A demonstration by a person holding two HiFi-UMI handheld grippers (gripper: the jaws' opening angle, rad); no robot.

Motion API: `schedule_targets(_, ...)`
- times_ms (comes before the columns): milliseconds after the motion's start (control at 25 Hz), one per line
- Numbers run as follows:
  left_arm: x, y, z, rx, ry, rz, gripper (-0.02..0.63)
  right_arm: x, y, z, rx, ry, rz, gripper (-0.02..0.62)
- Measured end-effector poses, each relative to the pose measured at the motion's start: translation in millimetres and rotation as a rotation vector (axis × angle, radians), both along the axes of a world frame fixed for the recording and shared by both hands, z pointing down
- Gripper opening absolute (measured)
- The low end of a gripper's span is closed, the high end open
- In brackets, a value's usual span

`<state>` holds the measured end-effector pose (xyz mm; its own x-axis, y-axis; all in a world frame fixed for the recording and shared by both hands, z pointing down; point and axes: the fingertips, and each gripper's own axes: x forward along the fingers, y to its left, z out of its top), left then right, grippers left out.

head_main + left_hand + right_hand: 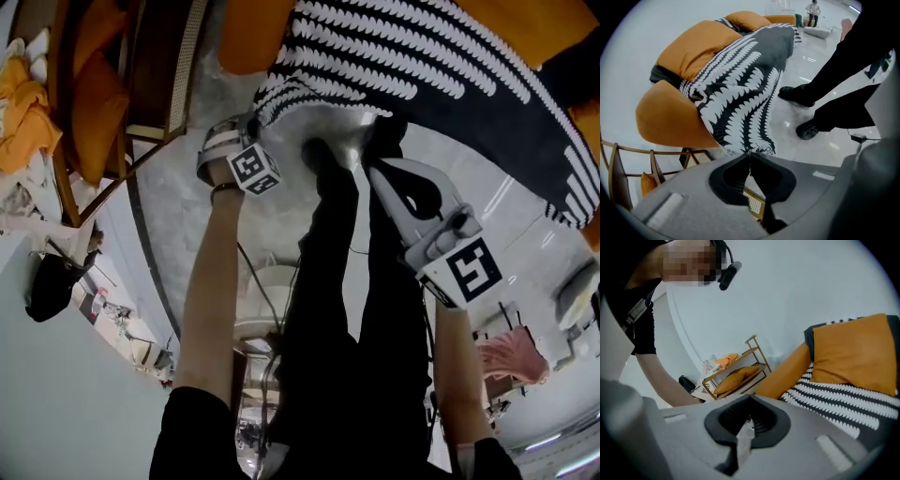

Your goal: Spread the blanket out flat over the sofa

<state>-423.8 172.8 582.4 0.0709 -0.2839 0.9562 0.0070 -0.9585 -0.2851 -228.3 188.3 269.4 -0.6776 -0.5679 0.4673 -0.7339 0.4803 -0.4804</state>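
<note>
A black blanket with white leaf stripes point(422, 56) lies over the orange sofa point(248, 37) and hangs down its front. In the left gripper view the blanket point(740, 93) drapes between the sofa's arm point(670, 117) and its cushions. My left gripper point(248, 122) is at the blanket's hanging corner, and its jaws point(749, 153) are shut on the fringed lower edge. My right gripper point(382, 141) hovers near the blanket's lower edge, above the floor. Its jaws point(750, 397) are shut. The blanket point(843, 399) lies off to their right under an orange cushion point(853, 352).
A wooden shelf rack with orange cushions point(103, 84) stands left of the sofa, also visible in the right gripper view point(736, 373). The person's black-trousered legs and shoes point(801, 96) stand on the glossy white floor right before the sofa. A black bag point(52, 286) lies further left.
</note>
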Motion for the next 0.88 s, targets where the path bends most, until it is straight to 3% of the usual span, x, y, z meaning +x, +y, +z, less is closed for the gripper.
schedule_targets(280,-31,-2,80,-0.057,-0.105,0.13,0.018,-21,2,46,-0.039,0.007,0.05,0.003)
schedule_targets(560,-26,-7,141,-0.059,-0.198,0.322,0.018,-19,11,82,-0.077,0.016,0.065,0.003)
schedule_targets(800,-28,-23,172,-0.103,-0.227,0.33,0.016,-16,13,110,-0.112,0.004,0.078,0.003)
schedule_targets(880,-21,-17,178,-0.103,-0.238,0.372,0.015,-11,18,113,-0.12,0.001,0.08,0.003)
